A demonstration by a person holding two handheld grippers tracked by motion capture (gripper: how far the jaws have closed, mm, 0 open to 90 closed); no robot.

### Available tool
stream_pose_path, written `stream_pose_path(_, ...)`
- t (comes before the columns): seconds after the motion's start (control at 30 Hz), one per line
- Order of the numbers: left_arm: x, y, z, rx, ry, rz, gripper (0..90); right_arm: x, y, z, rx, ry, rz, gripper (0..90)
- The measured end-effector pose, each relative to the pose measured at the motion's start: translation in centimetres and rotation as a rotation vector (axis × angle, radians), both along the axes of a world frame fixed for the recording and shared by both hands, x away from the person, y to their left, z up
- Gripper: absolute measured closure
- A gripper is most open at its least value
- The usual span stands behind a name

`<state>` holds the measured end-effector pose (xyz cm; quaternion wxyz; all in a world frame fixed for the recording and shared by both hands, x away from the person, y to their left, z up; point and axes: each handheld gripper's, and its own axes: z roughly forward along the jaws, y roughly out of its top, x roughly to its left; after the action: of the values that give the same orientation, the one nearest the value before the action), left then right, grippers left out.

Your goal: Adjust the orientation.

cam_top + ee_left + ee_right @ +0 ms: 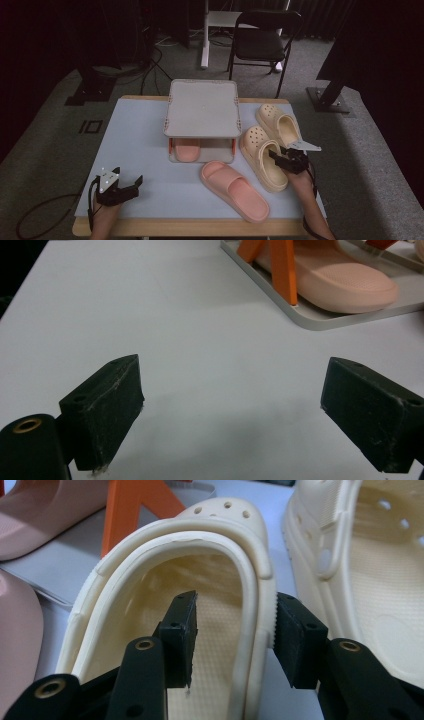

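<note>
Right tongs [232,640] I saw straddling the cream clog's [200,610] side wall, one pad touching; left tongs [232,410] gaped wide over bare table [175,330].

The pink slipper [186,149] on the lower shelf is largely hidden beneath the grey rack top [202,107], the second cream clog [370,580] is cut off by the right gripper view's edge.

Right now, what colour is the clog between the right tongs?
Cream clog; clearest in the right gripper view.
</note>
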<state>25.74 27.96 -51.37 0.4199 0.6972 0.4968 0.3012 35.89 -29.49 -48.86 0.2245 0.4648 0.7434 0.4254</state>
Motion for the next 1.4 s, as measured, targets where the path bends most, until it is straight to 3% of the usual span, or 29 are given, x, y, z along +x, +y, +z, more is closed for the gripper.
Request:
stream_pose_path(0.23,0.1,0.2,0.1,-0.004,-0.009,0.002,9.8,0.5,0.2,-0.1,-0.003,0.026,-0.019,60.3)
stream_pose_path(0.47,0.1,0.2,0.1,-0.010,-0.025,0.002,9.7,1.1,0.0,-0.4,-0.020,0.056,-0.035,73.3)
stream_pose_path(0.77,0.1,0.3,0.0,-0.016,-0.018,-0.002,9.8,1.5,0.2,-0.7,-0.033,0.078,-0.044,69.3)
stream_pose_path(0.9,0.1,0.2,-0.1,-0.017,-0.016,-0.002,9.8,1.6,0.0,-0.8,-0.009,0.097,-0.038,75.9)
stream_pose_path(0.97,0.1,0.2,-0.1,-0.018,-0.011,0.001,9.7,1.5,0.2,-0.7,-0.026,0.089,-0.040,76.4)
stream_pose_path(1.23,0.1,0.3,0.0,-0.017,-0.013,0.003,9.8,1.5,-0.1,-0.5,0.032,0.108,-0.043,77.1)
stream_pose_path(1.4,0.1,0.4,0.0,-0.021,-0.014,0.009,9.8,1.2,-0.2,-0.3,0.029,0.104,-0.045,77.3)
